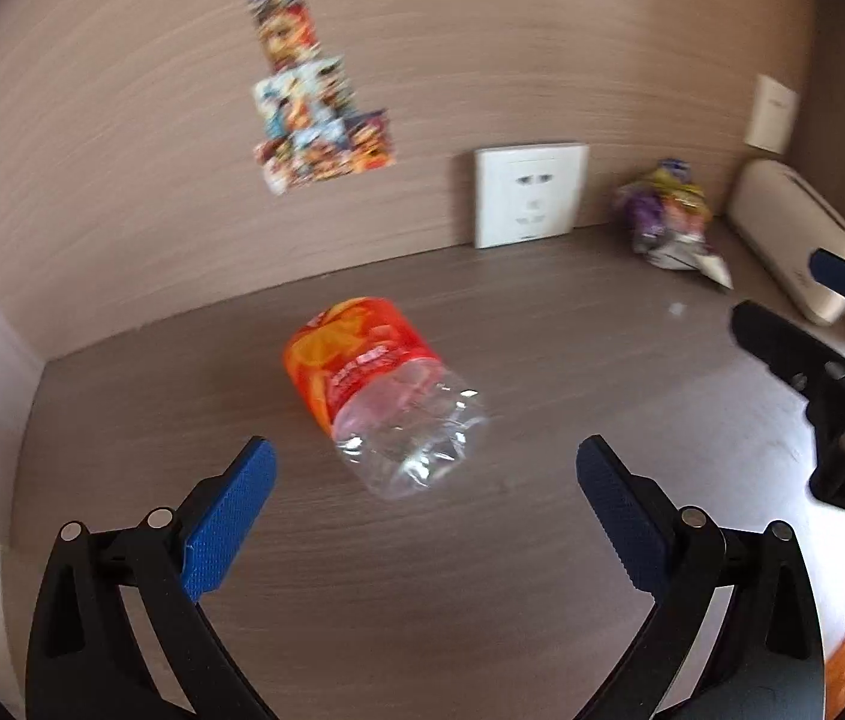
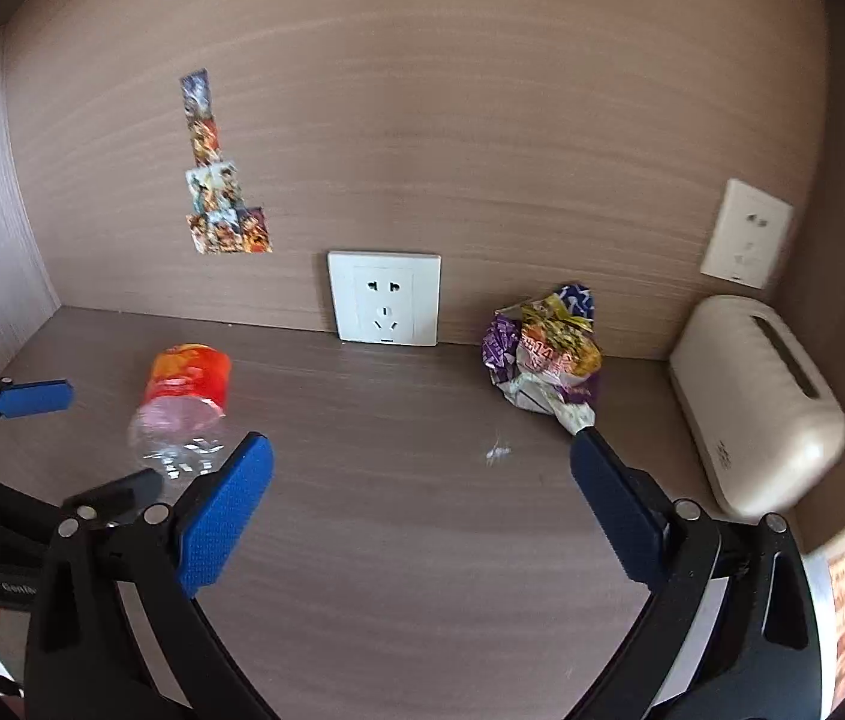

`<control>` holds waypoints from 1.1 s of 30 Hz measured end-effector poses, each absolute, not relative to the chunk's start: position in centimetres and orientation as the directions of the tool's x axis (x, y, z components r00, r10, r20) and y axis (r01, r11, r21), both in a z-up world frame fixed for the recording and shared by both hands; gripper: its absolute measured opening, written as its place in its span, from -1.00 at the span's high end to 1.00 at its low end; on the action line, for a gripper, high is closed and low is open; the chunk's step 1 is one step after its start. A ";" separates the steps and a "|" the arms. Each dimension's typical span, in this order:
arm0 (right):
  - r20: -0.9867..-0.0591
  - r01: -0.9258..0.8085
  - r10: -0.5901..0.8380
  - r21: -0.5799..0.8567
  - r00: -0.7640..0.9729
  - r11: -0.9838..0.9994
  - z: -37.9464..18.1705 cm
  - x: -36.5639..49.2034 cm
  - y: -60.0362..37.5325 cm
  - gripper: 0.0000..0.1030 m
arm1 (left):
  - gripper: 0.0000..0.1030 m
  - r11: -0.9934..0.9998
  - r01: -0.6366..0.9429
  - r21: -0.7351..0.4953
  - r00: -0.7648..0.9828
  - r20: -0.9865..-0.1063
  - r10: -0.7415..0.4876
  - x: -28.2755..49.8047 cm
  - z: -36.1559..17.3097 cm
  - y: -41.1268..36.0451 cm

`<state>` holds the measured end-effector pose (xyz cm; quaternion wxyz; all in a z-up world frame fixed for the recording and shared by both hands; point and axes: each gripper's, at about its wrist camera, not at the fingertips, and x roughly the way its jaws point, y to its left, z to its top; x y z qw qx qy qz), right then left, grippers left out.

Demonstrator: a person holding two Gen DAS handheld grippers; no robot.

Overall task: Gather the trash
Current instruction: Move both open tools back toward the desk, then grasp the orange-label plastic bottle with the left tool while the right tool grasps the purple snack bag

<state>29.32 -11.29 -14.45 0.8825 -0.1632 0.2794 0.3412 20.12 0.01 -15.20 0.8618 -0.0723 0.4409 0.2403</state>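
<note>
A clear plastic bottle (image 1: pixel 383 387) with an orange label lies on its side on the brown wooden desk (image 1: pixel 482 570), base toward me. My left gripper (image 1: pixel 425 468) is open, its blue pads just short of the bottle on either side. A crumpled purple and yellow snack wrapper (image 2: pixel 545 354) lies by the back wall. My right gripper (image 2: pixel 421 459) is open, a short way in front of the wrapper, with nothing between its fingers. The bottle (image 2: pixel 182 414) also shows left in the right wrist view, and the wrapper (image 1: pixel 668 219) at the right in the left wrist view.
A white wall socket (image 2: pixel 385 297) sits on the back wall between bottle and wrapper. A cream tissue box (image 2: pixel 758 402) lies at the right. Colourful stickers (image 2: pixel 218 204) are on the wall. A second socket (image 2: pixel 746 234) is higher right. A small white scrap (image 2: pixel 497 453) lies on the desk.
</note>
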 end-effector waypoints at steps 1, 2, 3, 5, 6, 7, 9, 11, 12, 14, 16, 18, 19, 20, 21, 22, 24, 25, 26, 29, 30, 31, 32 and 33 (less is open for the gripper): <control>-0.611 -0.694 0.507 -0.098 0.608 0.713 -14.6 29.9 -11.2 -0.92 | -0.90 0.863 -0.498 0.085 0.482 -0.801 0.356 20.4 -15.6 0.4; -0.616 -0.694 0.502 -0.102 0.607 0.713 -14.9 31.0 -11.1 -0.92 | -0.90 0.857 -0.509 0.085 0.472 -0.805 0.360 20.6 -15.8 0.6; -0.630 -0.693 0.495 -0.096 0.598 0.715 -15.1 31.7 -11.2 -0.92 | -0.90 0.845 -0.528 0.088 0.461 -0.806 0.372 20.8 -16.2 0.9; -0.647 -0.682 0.476 -0.095 0.596 0.725 -15.9 33.9 -11.1 -0.92 | -0.90 0.822 -0.561 0.099 0.429 -0.814 0.391 21.6 -17.0 1.6; -0.652 -0.677 0.466 -0.098 0.598 0.730 -16.2 34.7 -11.1 -0.92 | -0.90 0.816 -0.570 0.096 0.423 -0.817 0.392 21.8 -17.3 1.8; -0.660 -0.669 0.451 -0.107 0.601 0.736 -16.6 35.6 -11.1 -0.92 | -0.90 0.807 -0.583 0.094 0.414 -0.820 0.395 22.1 -17.6 2.0; -0.677 -0.657 0.421 -0.123 0.603 0.744 -17.3 37.2 -10.9 -0.92 | -0.90 0.792 -0.604 0.092 0.394 -0.829 0.397 22.7 -18.3 2.6; -0.693 -0.658 0.415 -0.113 0.590 0.745 -17.9 38.7 -10.6 -0.92 | -0.90 0.775 -0.623 0.100 0.370 -0.836 0.405 23.2 -18.9 3.1; -0.704 -0.660 0.411 -0.108 0.579 0.744 -18.2 39.4 -10.4 -0.92 | -0.90 0.771 -0.629 0.102 0.365 -0.837 0.408 23.3 -19.1 3.3; -0.716 -0.669 0.410 -0.108 0.565 0.735 -18.8 40.3 -9.9 -0.92 | -0.90 0.760 -0.642 0.103 0.349 -0.844 0.409 23.7 -19.5 3.8; -0.725 -0.679 0.400 -0.126 0.561 0.723 -19.3 41.1 -9.0 -0.92 | -0.90 0.755 -0.652 0.077 0.343 -0.857 0.384 24.3 -20.0 4.5; -0.732 -0.685 0.386 -0.149 0.561 0.713 -19.7 41.8 -8.1 -0.92 | -0.90 0.753 -0.656 0.045 0.348 -0.868 0.355 24.7 -20.4 5.2; -0.739 -0.692 0.387 -0.147 0.551 0.706 -19.9 42.2 -7.6 -0.92 | -0.84 0.753 -0.657 0.035 0.347 -0.872 0.344 25.0 -20.6 5.5; -0.745 -0.696 0.388 -0.141 0.542 0.704 -20.1 42.6 -7.2 -0.92 | -0.67 0.751 -0.660 0.027 0.344 -0.878 0.334 25.1 -20.8 5.8; -0.746 -0.698 0.392 -0.136 0.539 0.703 -20.1 42.8 -6.9 -0.92 | -0.61 0.747 -0.665 0.005 0.346 -0.885 0.313 25.2 -21.1 6.2; -0.750 -0.693 0.386 -0.130 0.536 0.709 -20.3 43.2 -6.6 -0.92 | -0.48 0.743 -0.669 -0.005 0.346 -0.887 0.305 25.2 -21.2 6.4; -0.753 -0.705 0.409 -0.103 0.516 0.701 -20.3 43.4 -6.3 -0.72 | -0.46 0.743 -0.669 0.009 0.339 -0.886 0.316 25.3 -21.3 6.7; -0.749 -0.709 0.420 -0.092 0.512 0.700 -20.3 43.4 -6.3 -0.59 | -0.46 0.745 -0.667 0.006 0.344 -0.885 0.315 25.3 -21.3 6.7; -0.745 -0.714 0.433 -0.083 0.508 0.695 -20.2 43.3 -6.3 -0.48 | -0.45 0.747 -0.665 0.004 0.347 -0.884 0.314 25.3 -21.3 6.8; -0.738 -0.725 0.458 -0.060 0.495 0.686 -19.8 42.8 -6.9 -0.38 | -0.45 0.752 -0.659 0.012 0.351 -0.880 0.321 25.1 -21.0 6.6; -0.735 -0.727 0.463 -0.059 0.495 0.685 -19.6 42.6 -7.1 -0.37 | -0.45 0.757 -0.653 0.010 0.359 -0.876 0.321 25.0 -20.7 6.5; -0.732 -0.728 0.469 -0.055 0.495 0.683 -19.4 42.2 -7.3 -0.36 | -0.45 0.762 -0.647 0.019 0.361 -0.873 0.328 25.1 -20.3 6.3; -0.728 -0.731 0.477 -0.048 0.492 0.681 -19.0 41.8 -7.5 -0.35 | -0.45 0.766 -0.642 0.029 0.362 -0.870 0.336 24.8 -20.0 6.1; -0.722 -0.729 0.481 -0.045 0.496 0.683 -18.6 41.3 -7.9 -0.35 | -0.45 0.773 -0.633 0.037 0.368 -0.864 0.343 24.8 -19.6 5.9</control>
